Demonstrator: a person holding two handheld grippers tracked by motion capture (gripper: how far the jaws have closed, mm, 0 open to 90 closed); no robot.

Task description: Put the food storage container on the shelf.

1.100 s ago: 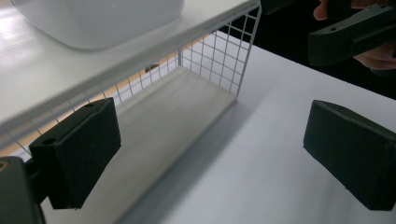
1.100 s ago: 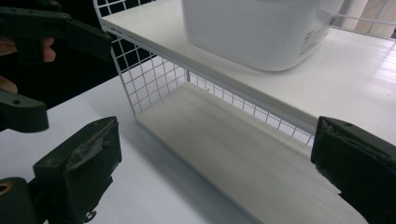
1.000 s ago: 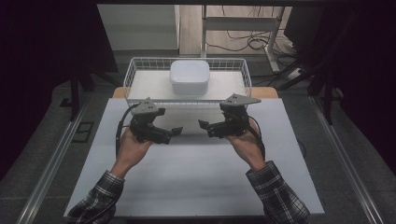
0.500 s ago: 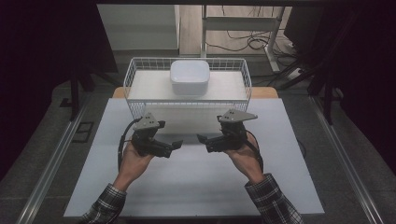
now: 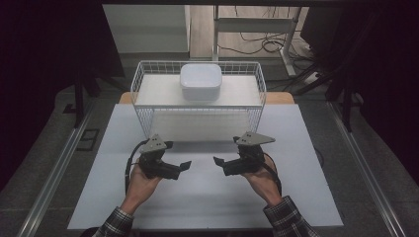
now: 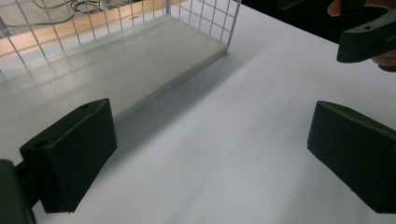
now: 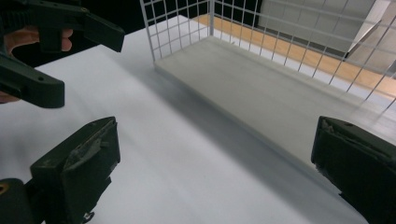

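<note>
Over the white table, near side: two hand-held grippers face each other, tips apart, nothing between them.
Left gripper (image 5: 184, 165): jaws spread wide and empty, seen in its own view over bare tabletop; tips point right, toward the other gripper.
Right gripper (image 5: 217, 161): jaws likewise wide apart, holding nothing; tips point left.
Hands: left hand (image 5: 143, 177) and right hand (image 5: 261, 173) grip the tools from the near edge, plaid cuffs showing.
Wire basket (image 5: 143, 118): stands just beyond both grippers, at the table's (image 5: 306, 197) far side, not touched.
White container (image 5: 200, 81): sits in the basket against its far wall, centred, well apart from both grippers.
Step in hand: by appearance a poised stance, nothing yet grasped.
Next move: likely a reach forward over the basket's near wall, jaws kept open to straddle the container.
Writing: no brand, label or lettering can be read.
</note>
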